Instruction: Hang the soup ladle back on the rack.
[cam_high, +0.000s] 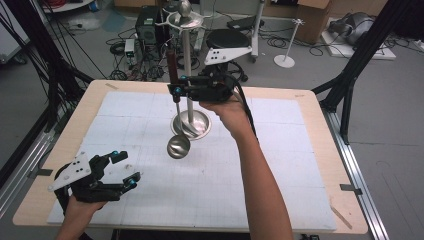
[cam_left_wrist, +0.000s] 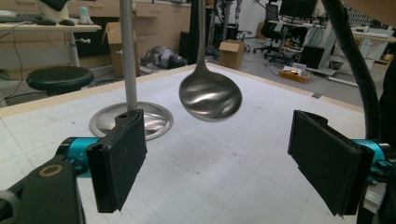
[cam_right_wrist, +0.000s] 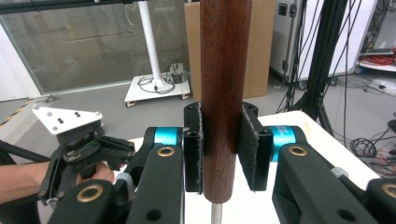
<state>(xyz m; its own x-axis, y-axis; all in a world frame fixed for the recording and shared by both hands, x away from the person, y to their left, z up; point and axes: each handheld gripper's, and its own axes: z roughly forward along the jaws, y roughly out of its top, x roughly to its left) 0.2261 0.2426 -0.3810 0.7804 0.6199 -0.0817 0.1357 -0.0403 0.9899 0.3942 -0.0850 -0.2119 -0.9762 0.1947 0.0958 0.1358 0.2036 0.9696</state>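
Observation:
A metal ladle with a dark wooden handle (cam_right_wrist: 224, 84) hangs upright, held in the air by my right gripper (cam_high: 176, 86), which is shut on that handle. Its shiny bowl (cam_high: 178, 146) hovers above the white mat, just in front of the round base of a metal stand (cam_high: 191, 125). In the left gripper view the ladle bowl (cam_left_wrist: 210, 95) floats ahead, with the stand (cam_left_wrist: 128, 60) to its left. My left gripper (cam_high: 125, 168) rests low at the table's front left, open, with nothing between its pads (cam_left_wrist: 119, 158). In the right gripper view the left gripper (cam_right_wrist: 79, 144) shows farther off.
The stand's pole rises to a ringed top (cam_high: 182, 19) behind the right gripper. A white gridded mat (cam_high: 225, 195) covers the wooden table (cam_high: 320, 165). Beyond the far edge are a black stool (cam_high: 227, 40), cables and black frame legs (cam_high: 350, 85).

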